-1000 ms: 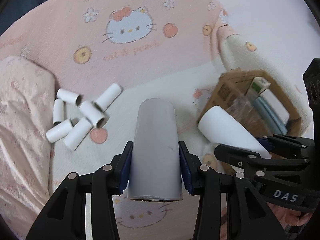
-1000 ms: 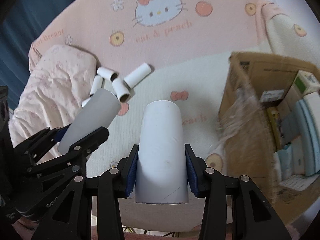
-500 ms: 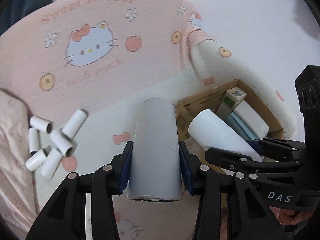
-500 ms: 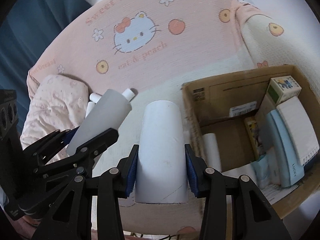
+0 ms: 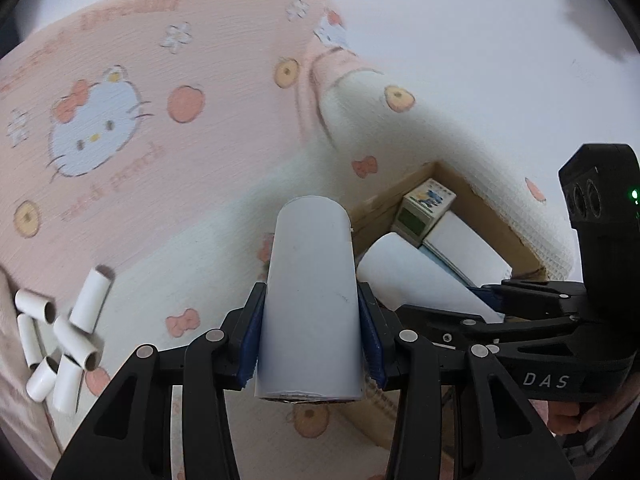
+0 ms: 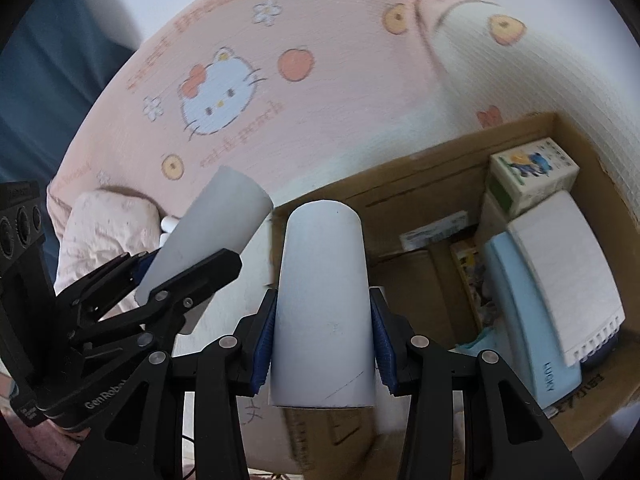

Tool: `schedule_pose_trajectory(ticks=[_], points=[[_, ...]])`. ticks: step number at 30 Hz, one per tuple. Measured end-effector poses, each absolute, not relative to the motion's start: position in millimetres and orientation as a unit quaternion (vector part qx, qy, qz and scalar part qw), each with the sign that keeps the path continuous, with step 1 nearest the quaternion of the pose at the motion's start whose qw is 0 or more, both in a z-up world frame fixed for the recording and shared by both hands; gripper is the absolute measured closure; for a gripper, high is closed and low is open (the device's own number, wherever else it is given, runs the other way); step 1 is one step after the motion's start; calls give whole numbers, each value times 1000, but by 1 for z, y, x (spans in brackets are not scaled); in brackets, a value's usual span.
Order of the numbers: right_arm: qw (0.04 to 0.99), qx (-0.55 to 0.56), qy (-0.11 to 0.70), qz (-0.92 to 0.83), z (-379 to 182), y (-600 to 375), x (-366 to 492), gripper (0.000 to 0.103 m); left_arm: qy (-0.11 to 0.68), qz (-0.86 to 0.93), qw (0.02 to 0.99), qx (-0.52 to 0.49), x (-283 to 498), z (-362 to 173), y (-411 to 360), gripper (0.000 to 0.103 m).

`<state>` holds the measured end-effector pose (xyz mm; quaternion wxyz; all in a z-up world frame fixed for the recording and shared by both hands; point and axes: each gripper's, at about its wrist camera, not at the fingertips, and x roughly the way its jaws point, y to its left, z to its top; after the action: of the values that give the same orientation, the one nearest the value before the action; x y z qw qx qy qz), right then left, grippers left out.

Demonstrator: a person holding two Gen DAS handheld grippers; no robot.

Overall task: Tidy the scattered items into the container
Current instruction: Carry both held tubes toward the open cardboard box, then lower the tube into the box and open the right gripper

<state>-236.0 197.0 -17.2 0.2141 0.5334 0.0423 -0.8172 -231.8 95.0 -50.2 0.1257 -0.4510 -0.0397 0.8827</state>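
The left tool is clamped on a white tube that stands up between its blue pads. The right tool grips a second tube the same way, above the open cardboard box, which lies ahead and to its right on the bed. Small tubes lie scattered on the blanket, far left of the left tool.

bed: pink-and-cream cat-print sheet is covering it | pillow is lying at the left edge | wall: white, is glowing in soft light | curtain: blue, is hanging left
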Motion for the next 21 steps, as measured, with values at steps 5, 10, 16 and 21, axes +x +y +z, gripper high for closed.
schedule_pose_trajectory(ticks=[5,10,16,21], points=[[192,553,45,-809,-25,221,-251,62,-60,862,160,-477,-253,-58,106,56],[165,583,72,-792,-48,231,-266,62,-69,853,164,-491,-265,-68,109,56],[158,627,93,-757,-88,224,-287,62,-60,854,167,-490,-269,-71,107,56],[144,657,109,-732,-119,215,-305,62,-40,861,164,-480,-272,-68,110,56]])
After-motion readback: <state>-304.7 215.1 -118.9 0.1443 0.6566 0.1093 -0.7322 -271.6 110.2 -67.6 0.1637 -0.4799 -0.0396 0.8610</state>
